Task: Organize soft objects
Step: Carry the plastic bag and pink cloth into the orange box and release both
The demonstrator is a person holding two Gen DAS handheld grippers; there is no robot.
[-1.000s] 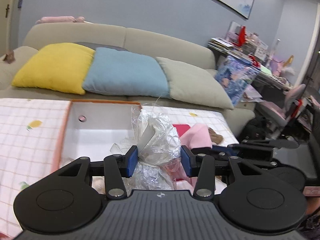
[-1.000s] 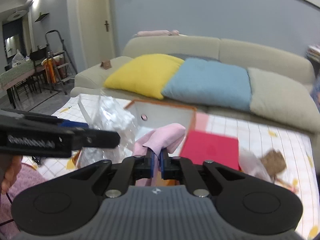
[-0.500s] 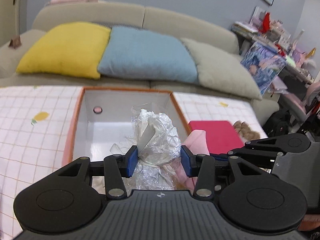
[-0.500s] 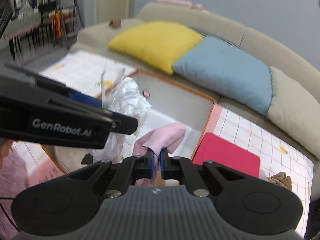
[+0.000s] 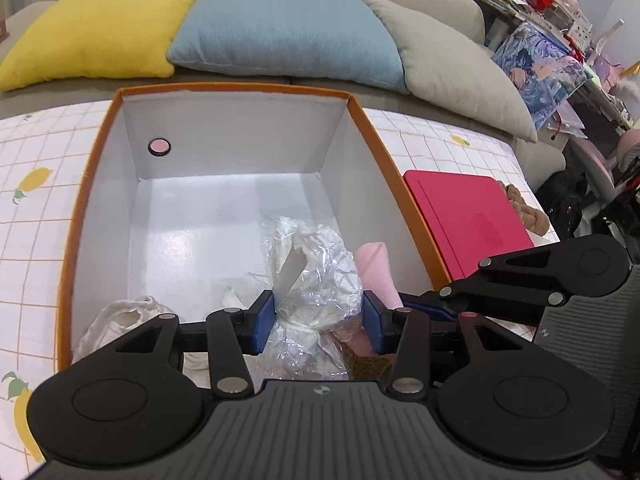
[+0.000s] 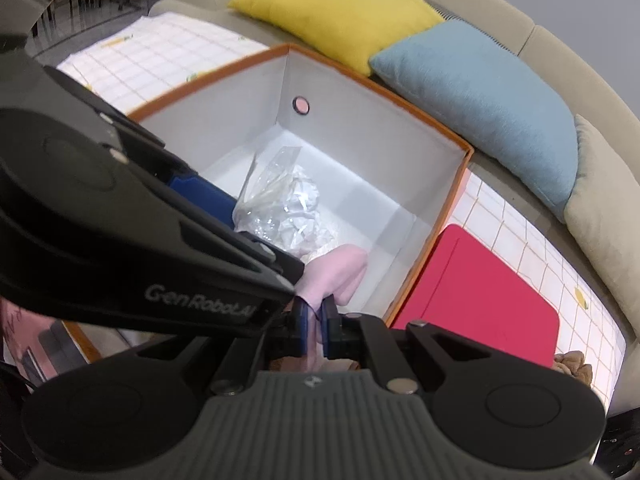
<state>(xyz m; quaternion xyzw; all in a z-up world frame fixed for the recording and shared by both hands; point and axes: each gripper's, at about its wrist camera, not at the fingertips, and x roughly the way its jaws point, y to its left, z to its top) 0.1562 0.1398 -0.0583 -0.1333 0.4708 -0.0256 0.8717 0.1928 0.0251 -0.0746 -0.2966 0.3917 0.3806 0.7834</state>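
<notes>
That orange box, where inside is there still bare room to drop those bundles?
The box floor is bare across its far half, below the wall with the round hole. The near end is crowded: a white cloth in the near-left corner, the plastic bag and pink cloth near-right.

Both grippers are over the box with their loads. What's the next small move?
Probably lower a little, then open both. The left gripper is shut on the plastic bag and the right gripper on the pink cloth, both already inside the box walls, above its white floor.
</notes>
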